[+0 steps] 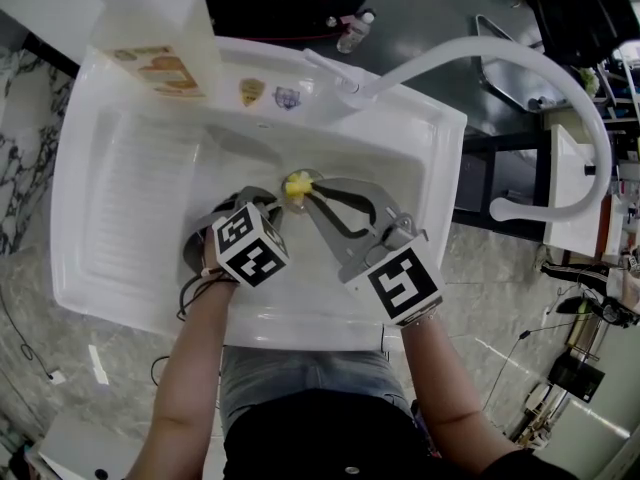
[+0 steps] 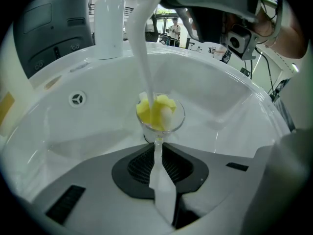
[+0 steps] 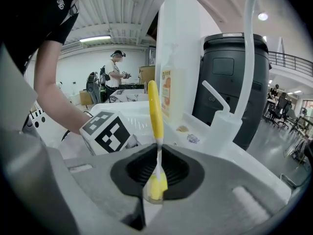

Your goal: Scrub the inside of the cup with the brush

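A clear stemmed glass cup (image 1: 300,184) (image 2: 160,115) hangs over the white sink basin (image 1: 400,158). My left gripper (image 1: 268,203) (image 2: 157,150) is shut on the cup's thin stem, and the foot shows pale between the jaws. A yellow sponge brush head (image 2: 155,110) fills the bowl of the cup. The brush's white handle (image 2: 142,43) rises out of the cup. My right gripper (image 1: 325,196) (image 3: 157,153) comes in from the right and is shut on the yellow and white brush handle (image 3: 155,112), which stands upright between its jaws.
A white faucet (image 1: 350,83) and a curved white hose (image 1: 560,83) stand behind the basin. A tall translucent container (image 1: 160,38) sits at the back left, above the ribbed drainboard (image 1: 130,203). A dark bin (image 3: 234,82) stands beyond the sink, and a person stands in the far background.
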Demonstrator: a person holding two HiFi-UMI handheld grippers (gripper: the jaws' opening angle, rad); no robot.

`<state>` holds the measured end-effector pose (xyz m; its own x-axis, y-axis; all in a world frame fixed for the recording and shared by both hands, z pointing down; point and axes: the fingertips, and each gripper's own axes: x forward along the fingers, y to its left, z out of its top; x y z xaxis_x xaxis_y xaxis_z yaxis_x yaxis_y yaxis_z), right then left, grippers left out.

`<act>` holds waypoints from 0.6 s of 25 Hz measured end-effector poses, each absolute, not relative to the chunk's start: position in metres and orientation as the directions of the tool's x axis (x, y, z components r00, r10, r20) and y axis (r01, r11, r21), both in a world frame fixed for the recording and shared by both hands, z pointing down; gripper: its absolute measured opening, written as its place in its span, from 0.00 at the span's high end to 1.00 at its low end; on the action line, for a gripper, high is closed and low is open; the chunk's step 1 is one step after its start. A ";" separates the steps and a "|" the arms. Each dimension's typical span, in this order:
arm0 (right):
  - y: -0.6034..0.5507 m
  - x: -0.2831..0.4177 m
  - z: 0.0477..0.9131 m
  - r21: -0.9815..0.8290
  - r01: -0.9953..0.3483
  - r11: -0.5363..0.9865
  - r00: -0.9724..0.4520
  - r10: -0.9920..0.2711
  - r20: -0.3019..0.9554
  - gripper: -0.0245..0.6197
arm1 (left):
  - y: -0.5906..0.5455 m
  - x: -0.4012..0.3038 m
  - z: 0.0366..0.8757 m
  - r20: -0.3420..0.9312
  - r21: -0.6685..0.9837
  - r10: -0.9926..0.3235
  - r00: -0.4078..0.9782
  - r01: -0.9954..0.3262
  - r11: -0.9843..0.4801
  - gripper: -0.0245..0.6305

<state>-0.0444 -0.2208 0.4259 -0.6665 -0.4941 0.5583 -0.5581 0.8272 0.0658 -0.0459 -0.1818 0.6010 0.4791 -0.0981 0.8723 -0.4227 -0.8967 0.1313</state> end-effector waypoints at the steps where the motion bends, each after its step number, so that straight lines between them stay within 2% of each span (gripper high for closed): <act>1: -0.224 -0.044 0.426 0.066 -0.560 0.826 -0.665 -0.496 0.558 0.92 | -0.182 -0.046 0.601 0.872 0.131 -0.098 0.479 -0.421 -0.897 0.87; 15: -0.241 -0.003 0.430 0.024 -0.635 0.772 -0.628 -0.533 0.567 0.92 | -0.182 -0.047 0.602 0.870 0.142 -0.093 0.485 -0.425 -0.894 0.87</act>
<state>-0.0030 -0.2408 0.4299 -0.6276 -0.5333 0.5673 -0.6349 0.7723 0.0236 -0.0468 -0.1825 0.6017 0.4846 -0.0928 0.8698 -0.4254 -0.8939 0.1416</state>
